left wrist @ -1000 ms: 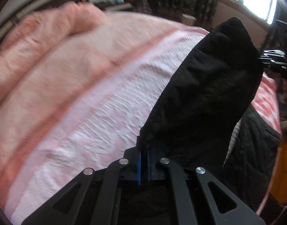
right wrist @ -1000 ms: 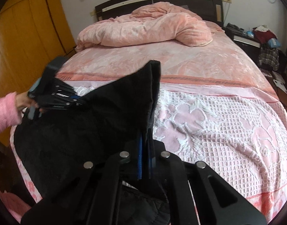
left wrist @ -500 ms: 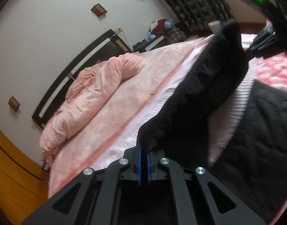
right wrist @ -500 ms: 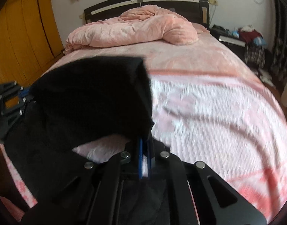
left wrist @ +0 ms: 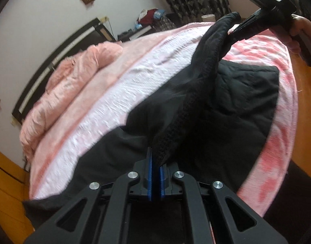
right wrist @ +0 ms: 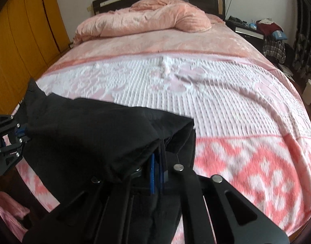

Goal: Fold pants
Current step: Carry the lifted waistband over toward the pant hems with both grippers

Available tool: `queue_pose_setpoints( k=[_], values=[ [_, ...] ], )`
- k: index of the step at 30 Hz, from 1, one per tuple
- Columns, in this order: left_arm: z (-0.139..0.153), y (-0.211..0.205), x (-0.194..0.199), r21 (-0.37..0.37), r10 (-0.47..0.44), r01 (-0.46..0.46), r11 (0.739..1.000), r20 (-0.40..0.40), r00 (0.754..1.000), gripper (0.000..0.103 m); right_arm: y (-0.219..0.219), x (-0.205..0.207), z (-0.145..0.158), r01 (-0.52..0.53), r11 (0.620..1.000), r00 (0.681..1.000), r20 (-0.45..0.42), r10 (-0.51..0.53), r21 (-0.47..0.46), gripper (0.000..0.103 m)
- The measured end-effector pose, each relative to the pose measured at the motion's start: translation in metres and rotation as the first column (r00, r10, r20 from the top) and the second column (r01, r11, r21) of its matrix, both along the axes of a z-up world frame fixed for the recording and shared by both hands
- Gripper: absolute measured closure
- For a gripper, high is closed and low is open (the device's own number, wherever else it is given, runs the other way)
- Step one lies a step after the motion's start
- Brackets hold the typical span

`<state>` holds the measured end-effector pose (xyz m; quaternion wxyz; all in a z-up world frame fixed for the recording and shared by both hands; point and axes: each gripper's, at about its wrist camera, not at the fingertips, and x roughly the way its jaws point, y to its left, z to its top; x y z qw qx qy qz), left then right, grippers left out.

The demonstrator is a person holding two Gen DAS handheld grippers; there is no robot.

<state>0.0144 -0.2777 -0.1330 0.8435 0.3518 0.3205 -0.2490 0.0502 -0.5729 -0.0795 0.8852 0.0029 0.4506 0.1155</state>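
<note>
Both tools, left tool [left wrist: 156, 174] and right tool [right wrist: 158, 172], clench one pair of black pants [left wrist: 226, 109] (over one bed [right wrist: 216, 93]).

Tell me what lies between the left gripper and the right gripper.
In both wrist views, the lifted edge of the black pants spans from the left gripper to the right gripper.
</note>
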Motion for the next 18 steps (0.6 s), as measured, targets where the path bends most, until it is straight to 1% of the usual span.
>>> queue_pose_setpoints(
  k=[4,7,10,13,15,17,18],
  values=[
    [-0.014,-0.004,-0.010,0.002,0.014,-0.014,1.000,-0.046,0.999,0.096,-0.001,-0.007,-0.014,0.002,1.000,0.999,-0.043,-0.003,-0.016,0.100],
    [-0.026,-0.008,-0.012,0.005,0.043,-0.043,0.999,-0.084,0.996,0.094,-0.004,-0.012,-0.024,0.012,1.000,0.998,-0.069,-0.013,-0.015,0.100],
    [-0.038,-0.010,-0.015,0.014,0.059,-0.058,0.998,-0.108,0.992,0.093,-0.006,-0.015,-0.032,0.022,0.999,0.996,-0.089,-0.024,-0.023,0.098],
    [-0.048,-0.011,-0.012,0.025,0.072,-0.070,0.997,-0.110,0.991,0.092,-0.006,-0.021,-0.038,0.028,0.999,0.994,-0.108,-0.032,-0.040,0.096],
    [-0.050,-0.012,-0.013,0.025,0.082,-0.080,0.997,-0.113,0.990,0.091,-0.005,-0.029,-0.036,0.028,0.998,0.993,-0.112,-0.033,-0.051,0.094],
    [-0.050,-0.010,-0.010,0.008,0.098,-0.097,0.995,-0.130,0.987,0.091,-0.008,-0.040,-0.030,0.043,0.997,0.992,-0.119,-0.050,-0.064,0.086],
    [-0.049,-0.010,-0.008,0.003,0.099,-0.100,0.995,-0.135,0.986,0.091,-0.010,-0.044,-0.028,0.055,0.995,0.991,-0.120,-0.065,-0.082,0.075]
  ],
)
